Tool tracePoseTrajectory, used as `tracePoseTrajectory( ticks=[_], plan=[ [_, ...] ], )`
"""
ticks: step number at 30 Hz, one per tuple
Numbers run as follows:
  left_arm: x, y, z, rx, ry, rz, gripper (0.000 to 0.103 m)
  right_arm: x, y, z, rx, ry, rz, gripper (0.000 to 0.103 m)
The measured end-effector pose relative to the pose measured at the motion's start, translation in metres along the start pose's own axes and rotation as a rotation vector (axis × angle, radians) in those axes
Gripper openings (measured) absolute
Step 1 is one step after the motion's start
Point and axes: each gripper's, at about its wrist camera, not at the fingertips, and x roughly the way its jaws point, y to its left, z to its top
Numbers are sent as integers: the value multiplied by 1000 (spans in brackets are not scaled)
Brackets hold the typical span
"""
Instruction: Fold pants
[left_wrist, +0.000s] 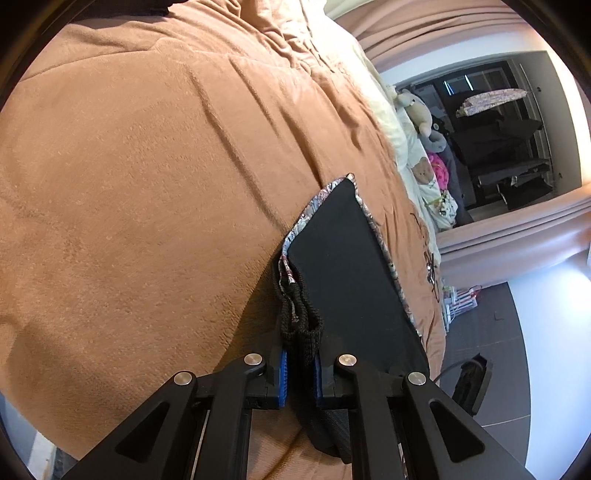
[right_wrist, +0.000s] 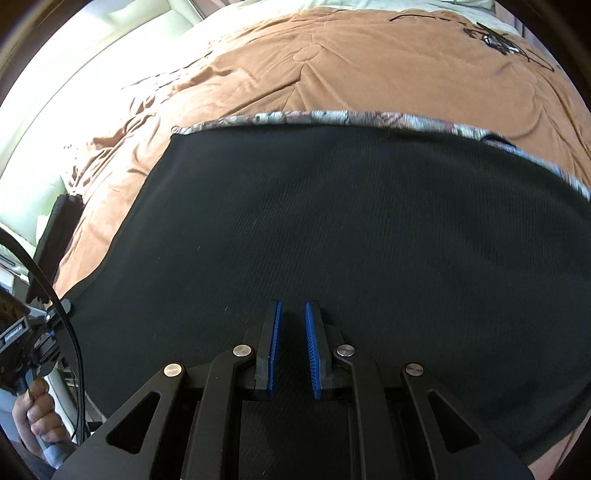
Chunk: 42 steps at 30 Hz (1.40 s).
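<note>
Jaws first: on my left gripper (left_wrist: 300, 373) the blue pads (left_wrist: 283, 376) are pinched on a bunched black edge of the pants (left_wrist: 351, 266), with thick dark folds standing up between them. On my right gripper (right_wrist: 293, 350) the jaws stand slightly apart with a narrow gap, and I see nothing caught between the pads (right_wrist: 274, 350); they hover just over the black cloth.

From the left wrist I see the pants as a flat black panel lying on the tan blanket (left_wrist: 147, 184), with a patterned trim (left_wrist: 317, 201) running along its far edges. From the right wrist the same black cloth fills most of the view, spread across the blanket (right_wrist: 332, 66), the patterned trim (right_wrist: 332, 116) along its far side.

At the lower left of the right view, a hand (right_wrist: 37, 417) grips a handle, beside a black cable (right_wrist: 70, 332).
</note>
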Motion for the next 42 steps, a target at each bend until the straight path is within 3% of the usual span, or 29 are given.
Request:
tracePoseTrajectory(
  ticks=[12,22,29,39,42],
  plan=[
    [9,11,-6,-20,52,63,11,-31,-4,-40,36,-58,35,11],
    [22,12,-7,-14,71,95,12,-3,-5,-36,44,-47,20,10],
    [24,15,-7,-16,71,82,12,-3,6,-40,37,-29,3,8],
    [22,17,-7,-4,66,57,12,-17,17,-70,27,8,46,8],
    [15,12,-6,1,48,21,10,-22,18,-71,17,10,52,8]
  ],
)
